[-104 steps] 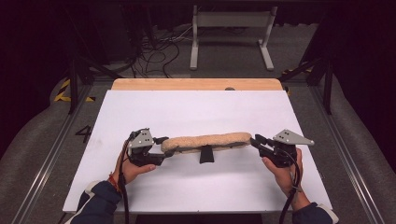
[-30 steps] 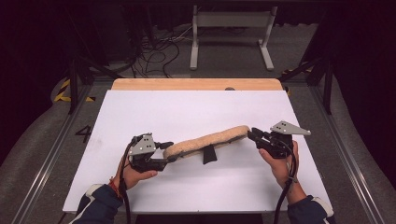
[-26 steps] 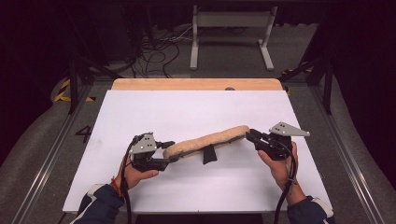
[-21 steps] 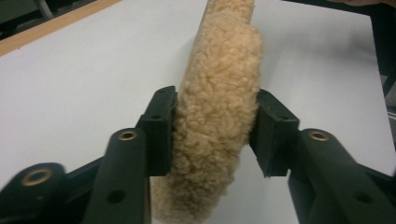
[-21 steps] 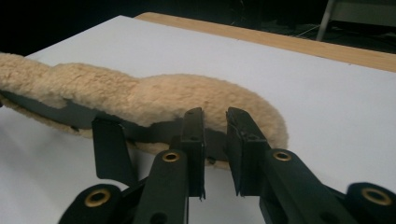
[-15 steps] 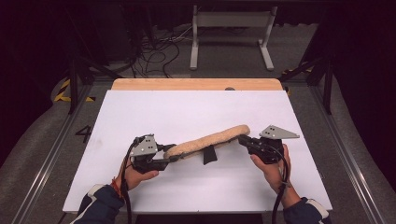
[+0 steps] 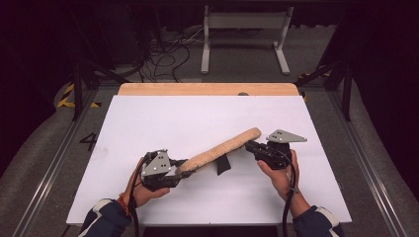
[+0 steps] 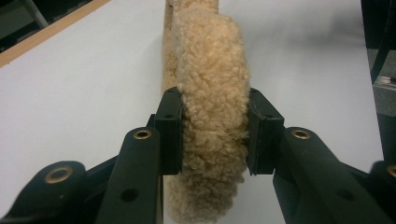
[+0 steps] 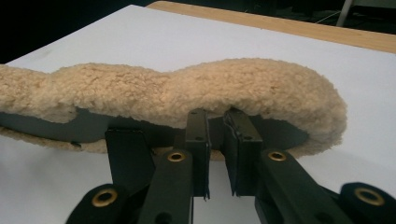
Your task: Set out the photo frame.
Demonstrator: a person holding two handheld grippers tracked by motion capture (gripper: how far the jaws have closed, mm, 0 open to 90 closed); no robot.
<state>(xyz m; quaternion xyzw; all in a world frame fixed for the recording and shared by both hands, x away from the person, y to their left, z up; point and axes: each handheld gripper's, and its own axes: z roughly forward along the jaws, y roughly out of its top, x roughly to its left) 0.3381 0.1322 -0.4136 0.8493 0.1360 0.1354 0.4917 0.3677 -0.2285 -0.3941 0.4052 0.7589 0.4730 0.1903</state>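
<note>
My right gripper (image 9: 215, 154) has its jaws nearly closed on the dark edge under the fleece pad (image 9: 187, 91), above the white table (image 9: 93, 42).

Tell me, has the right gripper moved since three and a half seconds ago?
Yes. The right gripper has shifted left, away from the white table's right edge and toward its middle, swinging the fleece pad's right end farther from the person.

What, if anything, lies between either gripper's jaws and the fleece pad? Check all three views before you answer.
Nothing visible does. The left gripper already has its jaws pressed on the fleece pad from both sides. The right gripper has its jaws nearly closed at the pad's other end, under the fleece edge; whether they pinch it I cannot tell.
</note>
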